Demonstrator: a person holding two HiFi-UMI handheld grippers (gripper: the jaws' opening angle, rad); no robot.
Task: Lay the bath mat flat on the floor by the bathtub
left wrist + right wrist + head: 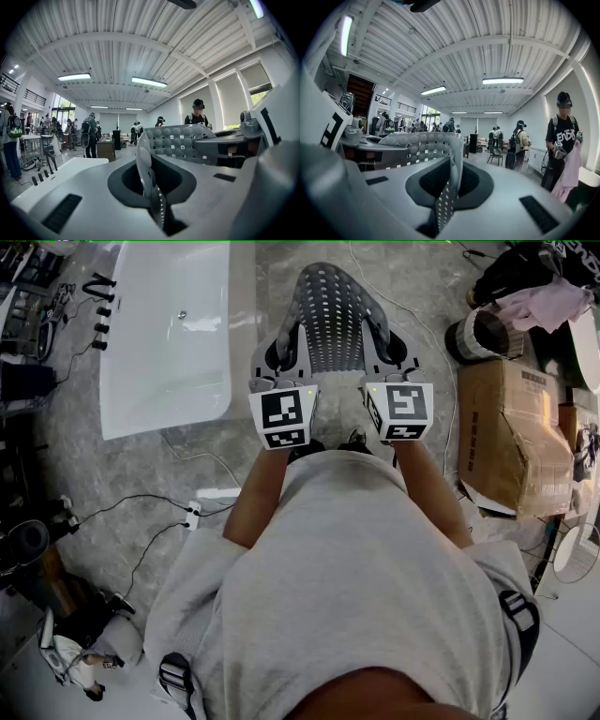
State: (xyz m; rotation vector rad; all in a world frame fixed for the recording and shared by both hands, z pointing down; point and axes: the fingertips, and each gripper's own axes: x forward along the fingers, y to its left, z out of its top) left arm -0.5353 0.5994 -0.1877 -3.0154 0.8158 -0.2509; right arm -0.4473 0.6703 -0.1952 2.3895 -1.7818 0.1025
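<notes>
Left claw (pixel 273 359): clenched on the left edge of the bath mat (pixel 333 307). In the left gripper view the claw (pixel 157 206) has the mat's thin edge pinched between closed jaws, and the sheet (pixel 176 139) rises from them and curves off to the right.
Right claw (pixel 394 354): clenched on the mat's right edge. In the right gripper view the claw (pixel 443 206) grips the perforated edge, and the sheet (pixel 417 143) bows off to the left.
Bath mat, place: upper centre of the head view, held between the two claws above the floor (pixel 403 282), just right of the bathtub (pixel 169 334). It is bowed, not flat.
Bath mat, look: grey, with rows of small holes and round bumps. No brand or print visible on it.
Marker cubes: the left cube (pixel 283 415) and the right cube (pixel 401 409) carry black-and-white square codes. These are patterns, not letters.
Bathtub: white and empty, in the upper left of the head view, with black taps (pixel 99 287) at its left side.
Cardboard box (pixel 511 427): right of the head view, crushed. It has a printed panel near its top edge, too small to read.
Shirt lettering: a person (pixel 562 140) at the right edge of the right gripper view wears a black shirt with white letters, which I cannot read with confidence.
Other floor items: a white power strip (pixel 192 514) with cables at lower left, and a pink cloth (pixel 544 301) at upper right.
</notes>
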